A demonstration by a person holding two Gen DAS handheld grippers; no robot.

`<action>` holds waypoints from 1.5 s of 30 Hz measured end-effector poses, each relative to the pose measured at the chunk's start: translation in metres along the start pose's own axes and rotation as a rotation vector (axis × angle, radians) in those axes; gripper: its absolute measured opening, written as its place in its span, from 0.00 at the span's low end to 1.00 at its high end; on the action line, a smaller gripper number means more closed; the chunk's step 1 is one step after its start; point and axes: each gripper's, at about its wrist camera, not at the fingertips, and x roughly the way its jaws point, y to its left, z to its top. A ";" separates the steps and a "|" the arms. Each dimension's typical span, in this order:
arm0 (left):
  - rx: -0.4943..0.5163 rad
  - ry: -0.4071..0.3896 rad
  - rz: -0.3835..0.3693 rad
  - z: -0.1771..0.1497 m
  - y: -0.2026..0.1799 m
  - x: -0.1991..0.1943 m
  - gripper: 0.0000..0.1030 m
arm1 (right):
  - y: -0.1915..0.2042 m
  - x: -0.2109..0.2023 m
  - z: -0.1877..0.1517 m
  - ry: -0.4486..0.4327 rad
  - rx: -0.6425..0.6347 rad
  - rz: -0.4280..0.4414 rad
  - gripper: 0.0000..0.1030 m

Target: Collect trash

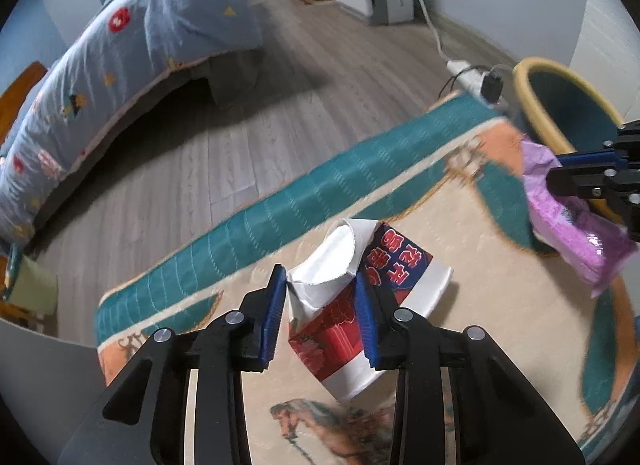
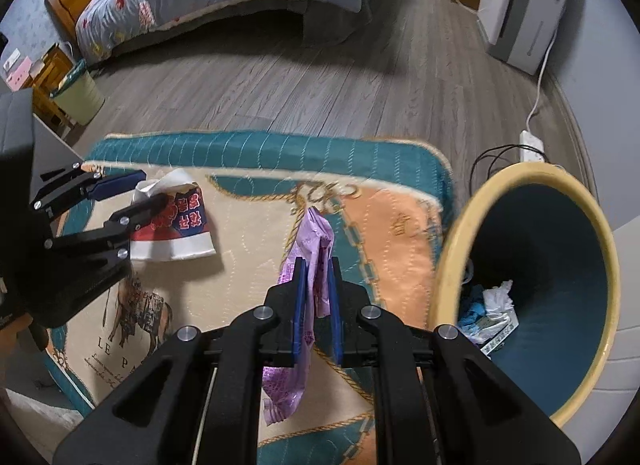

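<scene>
My left gripper is shut on a crushed paper cup, white inside with red and blue print, held just above the rug; the cup also shows in the right wrist view with the left gripper around it. My right gripper is shut on a purple plastic wrapper, which hangs below the fingers; the wrapper also shows in the left wrist view. The trash bin, yellow-rimmed and teal inside, lies to the right of the right gripper, with crumpled paper in it.
A patterned teal, cream and orange rug covers the floor under both grippers. A bed with a blue quilt stands at the back left. A white power strip with cables lies behind the bin. A white appliance stands at the back right.
</scene>
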 end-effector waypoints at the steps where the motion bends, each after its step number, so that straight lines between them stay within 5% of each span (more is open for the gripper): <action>1: -0.002 -0.022 -0.009 0.004 -0.004 -0.006 0.34 | -0.004 -0.004 0.001 -0.010 0.009 -0.002 0.10; 12: 0.048 -0.169 -0.150 0.039 -0.077 -0.050 0.34 | -0.094 -0.060 -0.013 -0.127 0.179 -0.113 0.10; 22: 0.082 -0.213 -0.289 0.080 -0.163 -0.055 0.34 | -0.180 -0.060 -0.046 -0.107 0.341 -0.208 0.10; 28: 0.149 -0.206 -0.282 0.096 -0.208 -0.036 0.35 | -0.210 -0.051 -0.059 -0.095 0.457 -0.208 0.11; 30: 0.176 -0.207 -0.255 0.097 -0.216 -0.028 0.36 | -0.211 -0.052 -0.060 -0.101 0.464 -0.213 0.18; 32: 0.173 -0.198 -0.267 0.095 -0.217 -0.024 0.40 | -0.211 -0.051 -0.059 -0.107 0.462 -0.218 0.36; 39: 0.097 -0.204 -0.298 0.089 -0.204 -0.030 0.68 | -0.206 -0.058 -0.064 -0.107 0.450 -0.207 0.45; 45: 0.095 -0.229 -0.227 0.073 -0.187 -0.067 0.93 | -0.190 -0.091 -0.070 -0.129 0.443 -0.183 0.75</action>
